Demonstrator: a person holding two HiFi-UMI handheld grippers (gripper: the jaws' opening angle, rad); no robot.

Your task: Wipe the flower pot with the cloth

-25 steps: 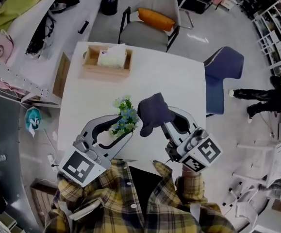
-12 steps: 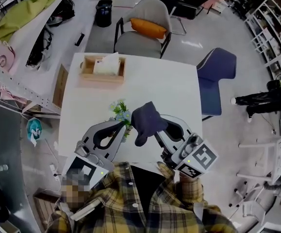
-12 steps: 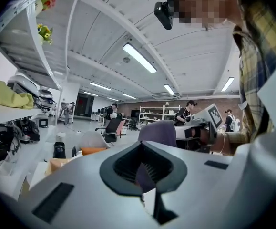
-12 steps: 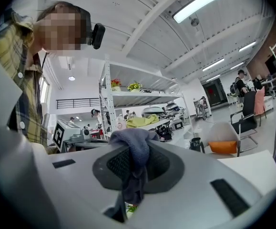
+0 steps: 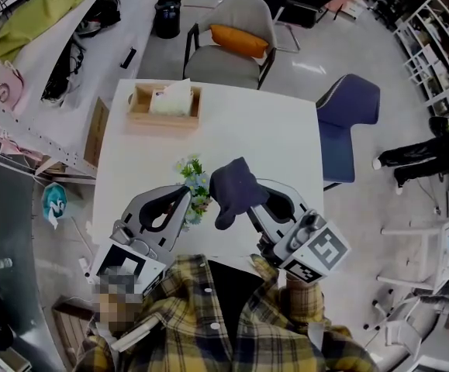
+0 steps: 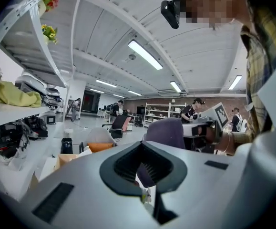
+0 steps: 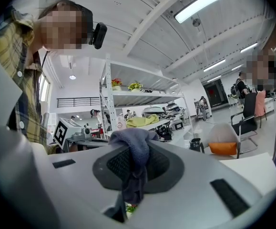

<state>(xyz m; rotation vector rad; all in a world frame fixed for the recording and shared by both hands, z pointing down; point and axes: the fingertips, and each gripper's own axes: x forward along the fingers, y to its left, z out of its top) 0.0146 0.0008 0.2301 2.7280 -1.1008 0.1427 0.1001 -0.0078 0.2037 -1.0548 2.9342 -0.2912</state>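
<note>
Left claw (image 5: 186, 197) jaws have just closed, apparently pinching pot (image 5: 197, 183) at frame centre, on table (image 5: 271, 130); right claw (image 5: 246, 202) clamps cloth (image 5: 236, 189) just beside. Pot looks steadied: wiping can begin

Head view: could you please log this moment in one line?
left gripper: shut at small blue-flowered plant, grip unclear | right gripper: shut on dark blue cloth

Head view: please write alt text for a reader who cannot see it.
From above: over a white table, a person's right gripper holds a dark cloth beside a small flower pot; the closed left gripper points at the pot.
</note>
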